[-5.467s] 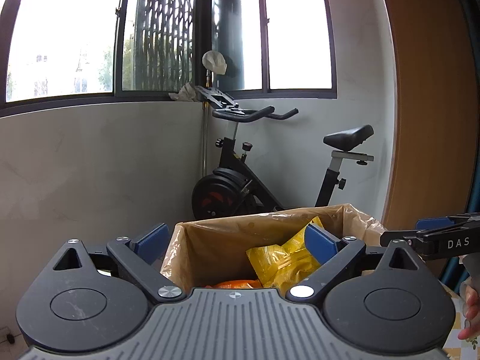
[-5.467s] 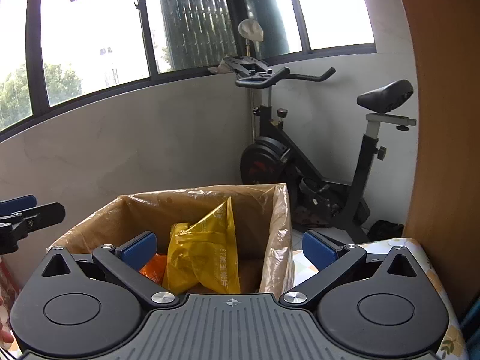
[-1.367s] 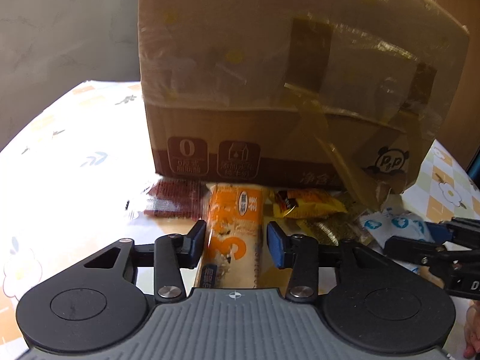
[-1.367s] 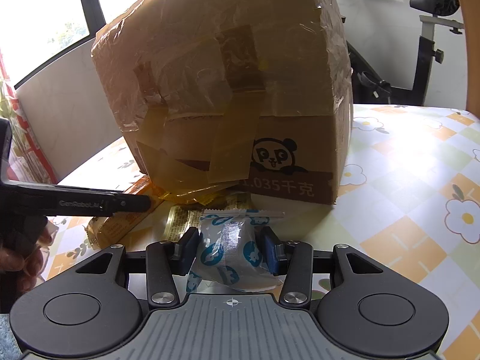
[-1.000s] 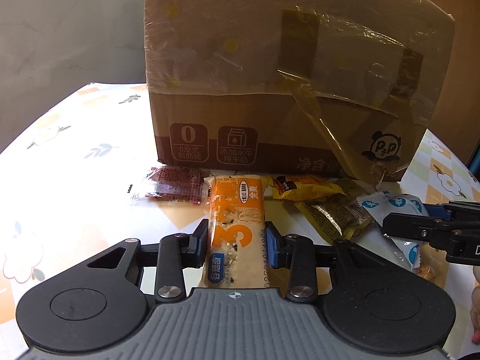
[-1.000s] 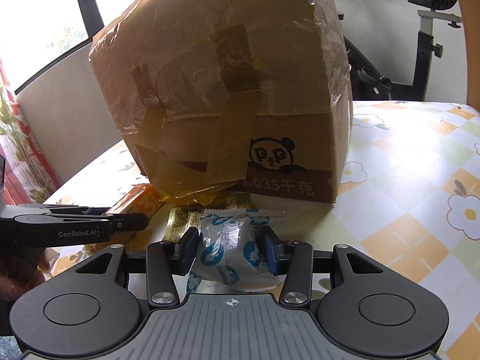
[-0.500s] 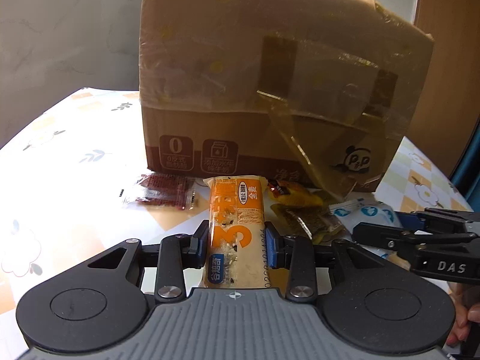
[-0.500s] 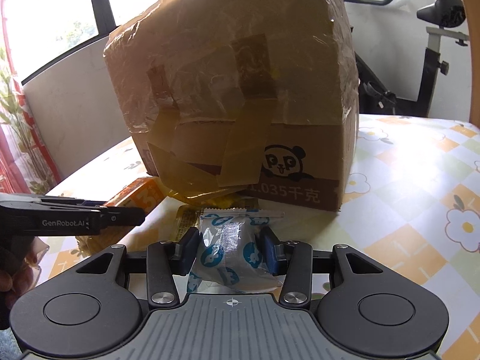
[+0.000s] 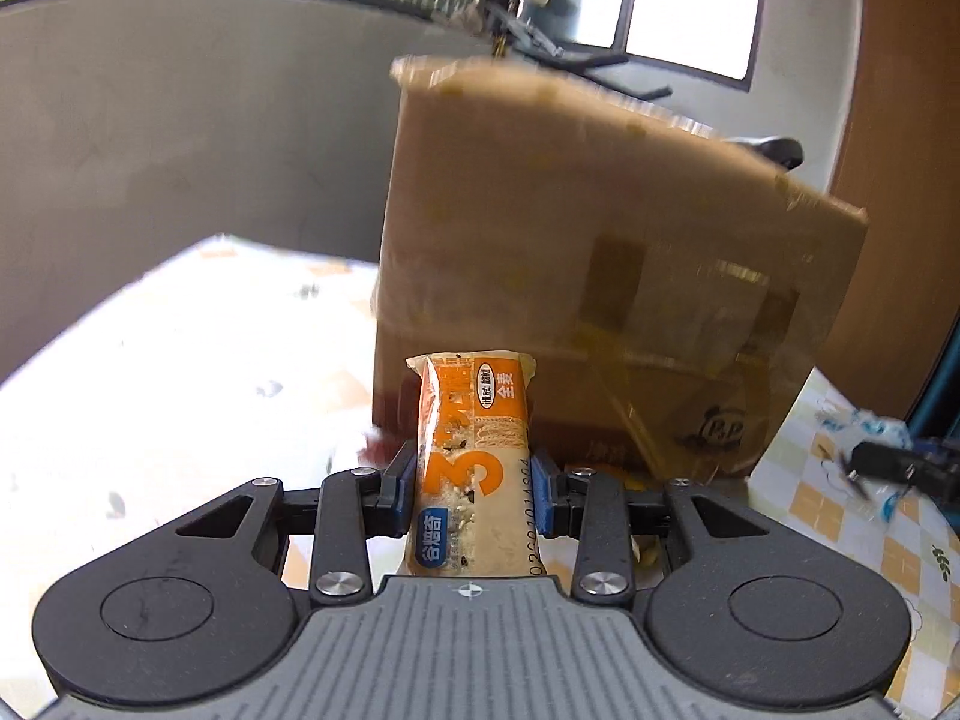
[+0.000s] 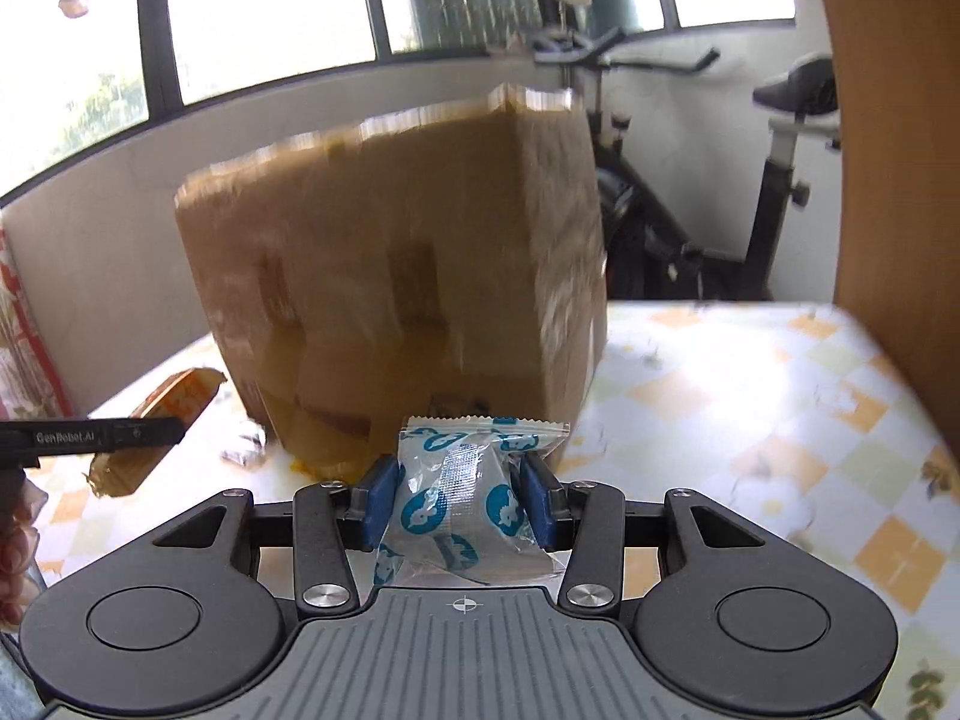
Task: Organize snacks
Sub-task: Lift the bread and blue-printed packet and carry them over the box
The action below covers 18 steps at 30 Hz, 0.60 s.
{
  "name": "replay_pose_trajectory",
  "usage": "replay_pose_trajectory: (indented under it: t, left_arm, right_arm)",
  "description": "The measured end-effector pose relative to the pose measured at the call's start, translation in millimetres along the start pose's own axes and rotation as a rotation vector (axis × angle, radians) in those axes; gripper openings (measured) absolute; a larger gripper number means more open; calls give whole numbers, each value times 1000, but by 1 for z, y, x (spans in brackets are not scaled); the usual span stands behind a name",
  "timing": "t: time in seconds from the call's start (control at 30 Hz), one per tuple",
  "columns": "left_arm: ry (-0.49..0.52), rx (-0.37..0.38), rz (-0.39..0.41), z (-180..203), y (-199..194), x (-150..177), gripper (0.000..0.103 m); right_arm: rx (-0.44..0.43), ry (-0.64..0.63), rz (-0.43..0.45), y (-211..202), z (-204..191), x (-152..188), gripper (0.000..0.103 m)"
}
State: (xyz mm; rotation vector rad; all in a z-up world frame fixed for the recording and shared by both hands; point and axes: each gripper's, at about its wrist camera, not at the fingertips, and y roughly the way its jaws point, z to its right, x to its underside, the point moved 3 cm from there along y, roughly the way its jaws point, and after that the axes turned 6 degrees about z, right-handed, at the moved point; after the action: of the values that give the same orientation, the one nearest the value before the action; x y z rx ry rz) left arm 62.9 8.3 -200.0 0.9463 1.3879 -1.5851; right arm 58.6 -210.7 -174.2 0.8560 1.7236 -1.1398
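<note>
Orange bar [image 9: 474, 468] in left gripper [image 9: 474, 495], blue packet [image 10: 459, 504] in right gripper [image 10: 459, 504], both clamped, now lifted clear toward the far box [image 9: 600, 276].

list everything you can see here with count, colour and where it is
cardboard box: 1, brown, taped, standing on the table
table: 1, white cloth with orange checks and flowers
orange snack bar: 1, orange and cream, pinched in the left claw
clear candy pack: 1, clear with blue prints, pinched in the right claw
loose snacks: a few at the box's foot, blurred, red and yellow
exercise bike: 1, black, behind the table
windows: dark frames, back wall
left claw: black, blue pads
right claw: black, blue pads
</note>
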Motion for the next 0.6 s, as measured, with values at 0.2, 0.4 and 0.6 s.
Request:
replay_pose_trajectory:
  t: [0.2, 0.4, 0.6]
  left_arm:
    - [52, 19, 157, 1, -35, -52, 38]
    - [114, 95, 266, 16, -39, -116, 38]
    - [149, 113, 286, 39, 6, -170, 38]
  right_arm:
    - [-20, -68, 178, -29, -12, -69, 41]
    - [-86, -91, 225, -10, -19, -137, 41]
    - [-51, -128, 127, 66, -32, -174, 41]
